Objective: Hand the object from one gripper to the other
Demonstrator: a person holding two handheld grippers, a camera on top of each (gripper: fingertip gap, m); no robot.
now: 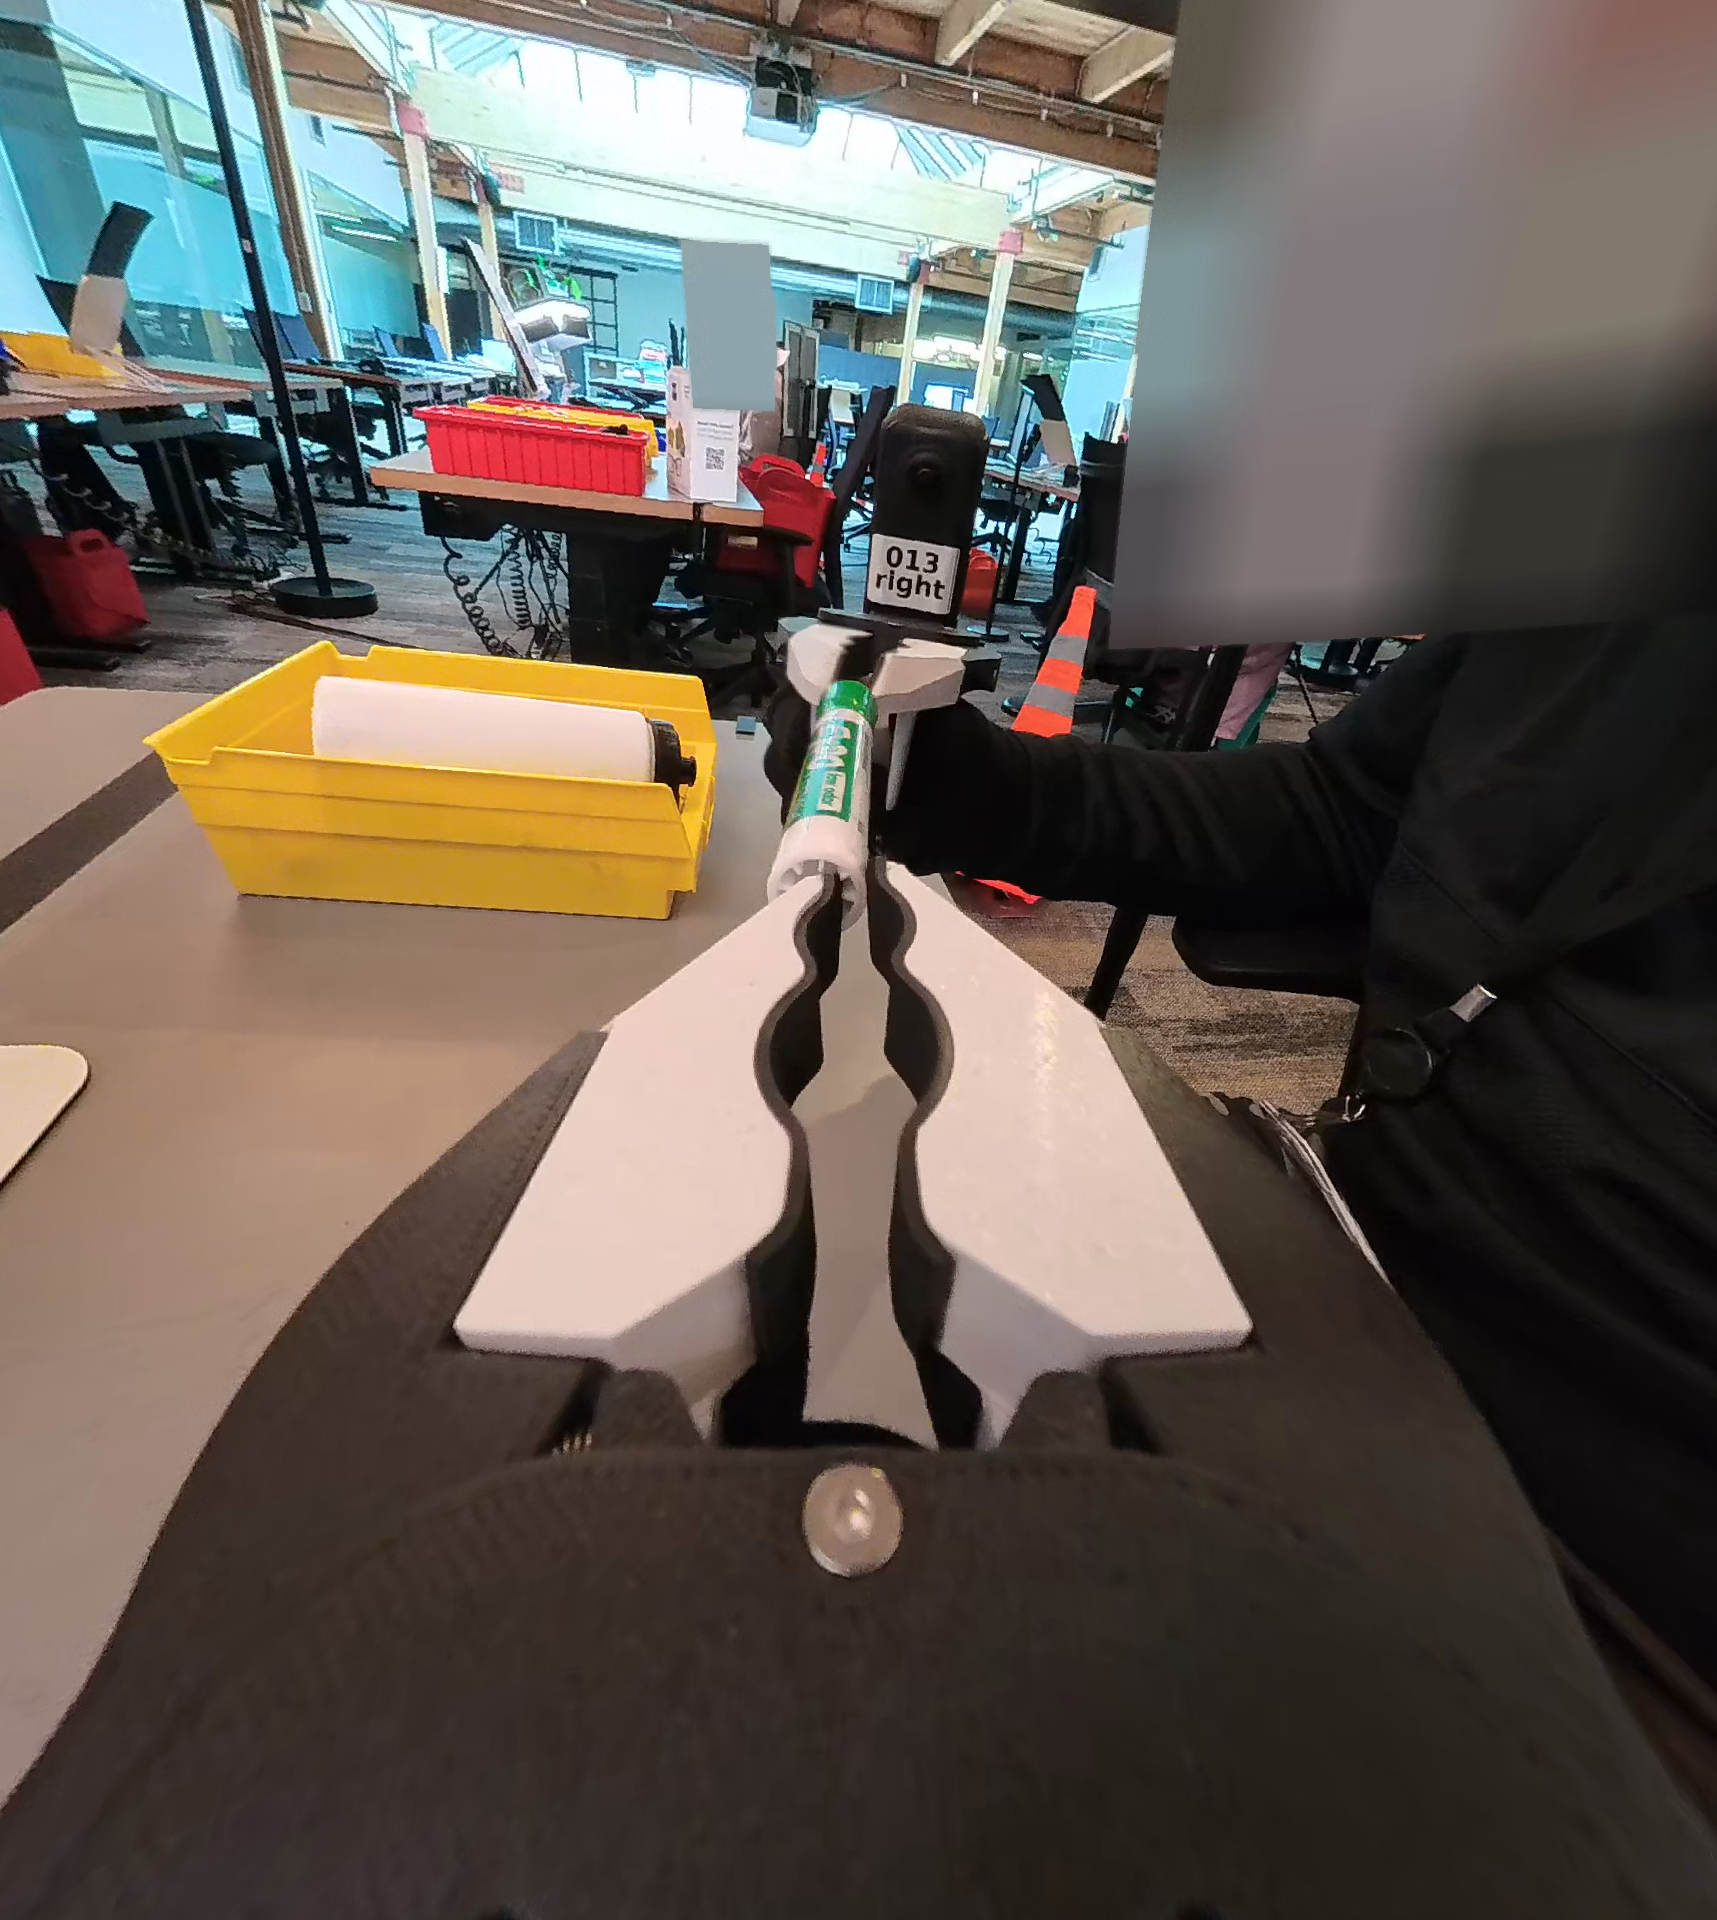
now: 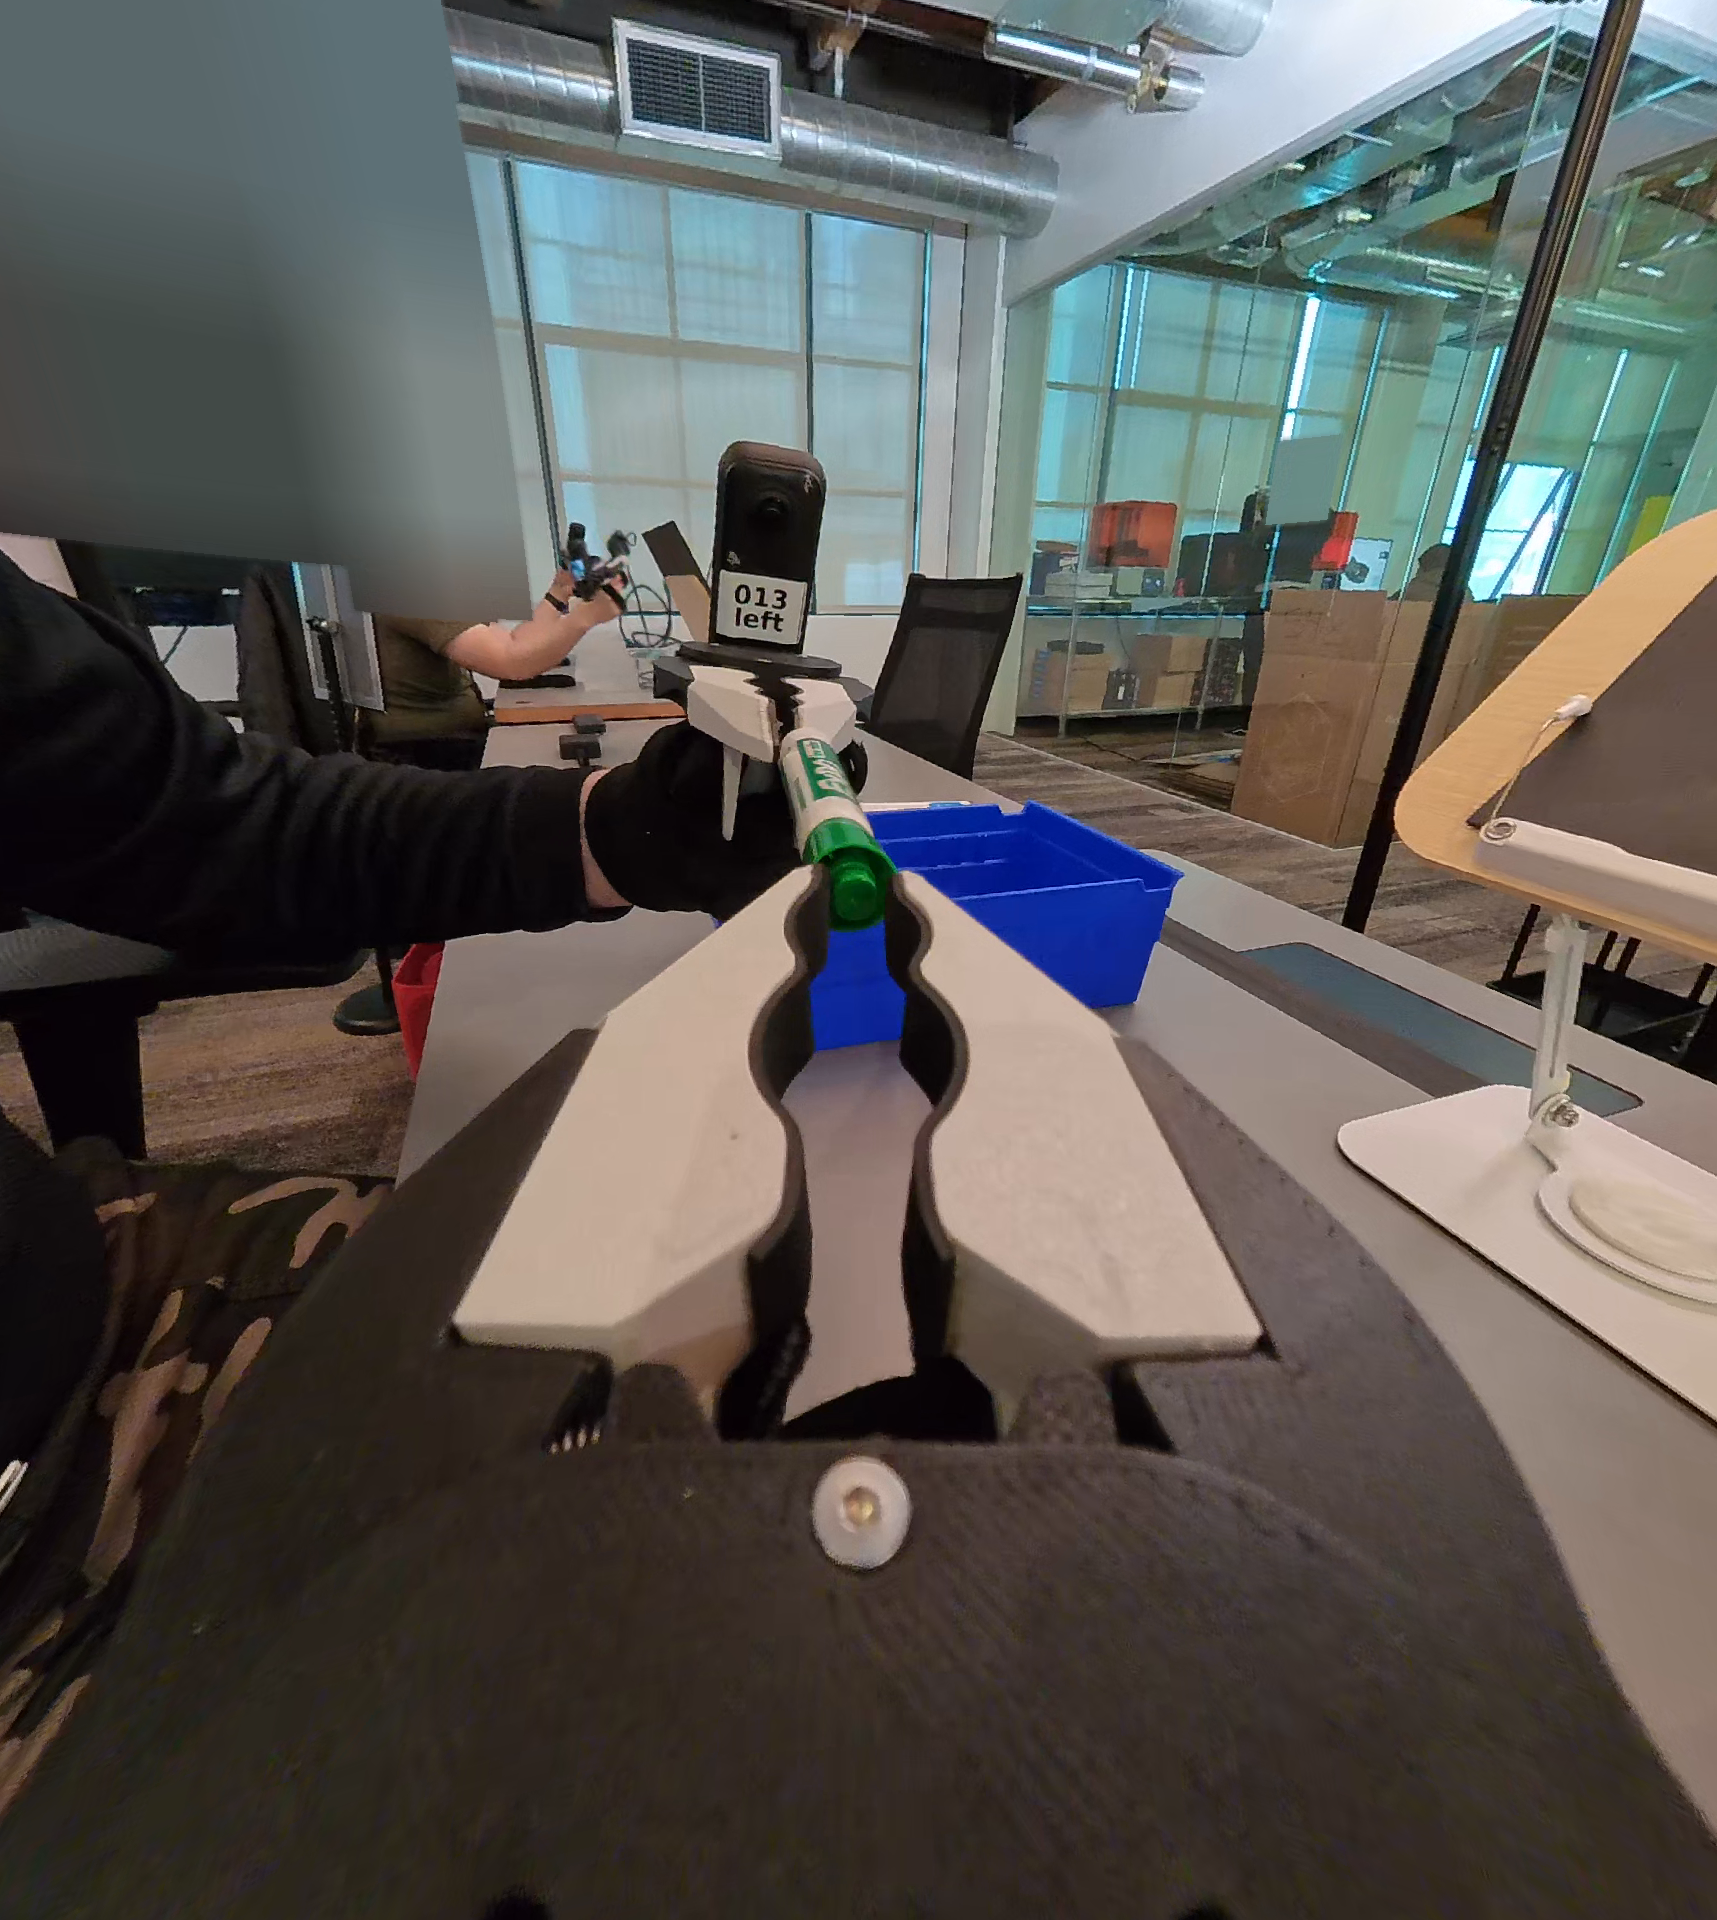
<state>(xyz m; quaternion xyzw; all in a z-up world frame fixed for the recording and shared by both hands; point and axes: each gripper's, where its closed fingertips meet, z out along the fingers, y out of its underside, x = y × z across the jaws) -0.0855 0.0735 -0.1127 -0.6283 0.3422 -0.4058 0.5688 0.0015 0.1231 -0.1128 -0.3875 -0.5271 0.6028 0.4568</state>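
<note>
Room: open office, exposed timber beams and ducting overhead, glass partitions, patterned carpet. One grey table point(image 1: 210, 1039) is seen under both grippers, a dark strip running along it.

Counts, large to small:
- Two bins on the table: one yellow bin point(image 1: 438, 831) far left in the left wrist view, one blue bin point(image 2: 1072, 914) just beyond the tips in the right wrist view.
- One white stand point(image 2: 1560, 1195) with a tilted board, right side of the right wrist view.
- One white roller point(image 1: 490, 727) is seen lying inside the yellow bin.
- Two grippers, each held by a black-gloved hand.
- One green marker point(image 1: 828, 795), held in the air between the grippers, above the table edge.

Left gripper point(image 1: 849, 894): jaws narrow, clamped on the marker's white butt end. Right gripper point(image 2: 854, 894): jaws narrow, closed on the green cap end. Marker is gripped at both ends at once.

One orange cone point(image 1: 1067, 665) is seen on the floor, far right.
</note>
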